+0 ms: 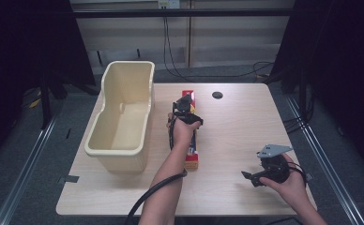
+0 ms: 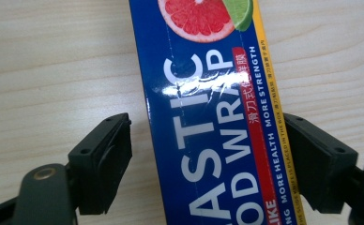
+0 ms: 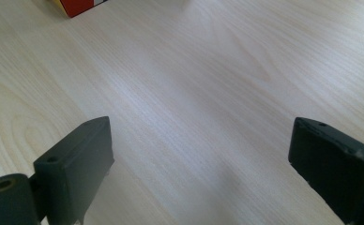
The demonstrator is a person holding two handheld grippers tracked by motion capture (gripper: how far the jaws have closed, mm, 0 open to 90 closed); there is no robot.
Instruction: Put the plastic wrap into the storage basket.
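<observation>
Long, narrow cardboard box of plastic food wrap [image 1: 191,149] lying flat on the pale wood desk [image 1: 236,140], just right of the cream plastic tub [image 1: 124,112], running from near edge toward far edge. Probably light and fairly stiff, though glossy print looks slippery and thin card could dent under a hard squeeze; best taken across the narrow width near the middle, to keep it from tipping end-down. Left gripper [image 2: 208,154] poised over exactly that spot, jaws spread to either side of the box, right jaw at or very near the yellow edge, left jaw with a gap, nothing clamped yet. Right gripper [image 3: 203,164] idle near the desk's right front corner, jaws wide apart over bare wood. Readable on the box: "PLASTIC FOOD WRAP" in part, "MORE STRENGTH", "MORE HEALTH", some Chinese characters, beside a grapefruit and lime picture.
</observation>
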